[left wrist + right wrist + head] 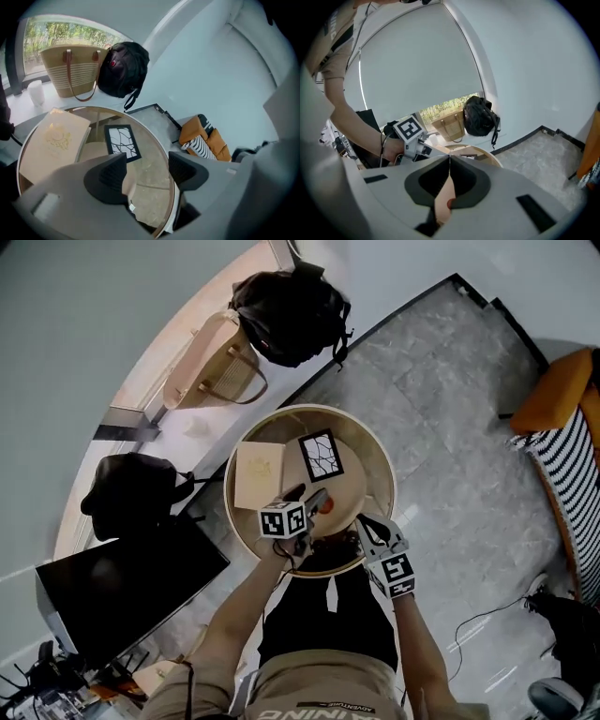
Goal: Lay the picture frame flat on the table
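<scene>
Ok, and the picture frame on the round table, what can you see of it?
The picture frame is a rectangle with a thin black border around a white sheet crossed by black branch-like lines. It appears to lie flat, face up, on the round table, set askew, beside but apart from the beige book. Only the table touches it; the open left tongs stand short of it.

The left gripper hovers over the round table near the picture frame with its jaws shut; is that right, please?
No: the left gripper hovers over the round table near the picture frame with its jaws open, per the left gripper view.
</scene>
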{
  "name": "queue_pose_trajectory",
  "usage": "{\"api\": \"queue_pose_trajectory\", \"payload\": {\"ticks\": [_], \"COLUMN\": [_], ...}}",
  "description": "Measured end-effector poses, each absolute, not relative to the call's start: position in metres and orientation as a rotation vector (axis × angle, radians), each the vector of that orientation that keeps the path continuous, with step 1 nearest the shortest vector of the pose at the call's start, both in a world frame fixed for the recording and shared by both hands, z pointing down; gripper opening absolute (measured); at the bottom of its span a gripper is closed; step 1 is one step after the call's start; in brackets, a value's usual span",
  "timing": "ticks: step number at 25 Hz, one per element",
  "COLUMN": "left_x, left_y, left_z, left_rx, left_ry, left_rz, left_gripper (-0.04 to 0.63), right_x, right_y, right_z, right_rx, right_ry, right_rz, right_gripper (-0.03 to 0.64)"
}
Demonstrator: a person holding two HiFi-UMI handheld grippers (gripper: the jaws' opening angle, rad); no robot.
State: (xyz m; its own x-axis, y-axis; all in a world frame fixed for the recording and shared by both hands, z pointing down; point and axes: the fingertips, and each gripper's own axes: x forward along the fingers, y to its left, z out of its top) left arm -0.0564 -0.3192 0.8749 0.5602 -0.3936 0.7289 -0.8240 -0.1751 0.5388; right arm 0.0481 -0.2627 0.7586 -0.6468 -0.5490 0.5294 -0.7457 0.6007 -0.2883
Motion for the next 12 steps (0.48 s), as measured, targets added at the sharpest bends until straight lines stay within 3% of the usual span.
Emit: {"api": "queue_pose_trajectory", "payload": {"ticks": [5,8,10,12], "left_x": [-0.049,-0.047,-0.046,-0.054], "left_y": [-0.291,-0.271,-0.262,-0.254], "left_z": [0.772,0.71,0.671,0.636], "left_rx": [1.927,2.023,2.104,2.171], "left_ry": [-0.931,-0.906,-0.925,-0.978], "left_rz": [0.503,0.472,0.458,0.442], "left_gripper": [0.273,0.226,0.164,0.06], "right_x": [0.046,0.043,0.045,0.043], "right_y": [-0.251,-0.238,-0.235,-0.233], "right_z": [0.7,0.661,0.636,0.611], "right_rx": [1.031,1.024,1.045,1.073], "right_ry": [-2.434,-2.456,-2.469,-2.486], "right_rz": [0.643,0.615,0.589,0.576], "right_gripper": [0.008,0.008,0.008,0.008]}}
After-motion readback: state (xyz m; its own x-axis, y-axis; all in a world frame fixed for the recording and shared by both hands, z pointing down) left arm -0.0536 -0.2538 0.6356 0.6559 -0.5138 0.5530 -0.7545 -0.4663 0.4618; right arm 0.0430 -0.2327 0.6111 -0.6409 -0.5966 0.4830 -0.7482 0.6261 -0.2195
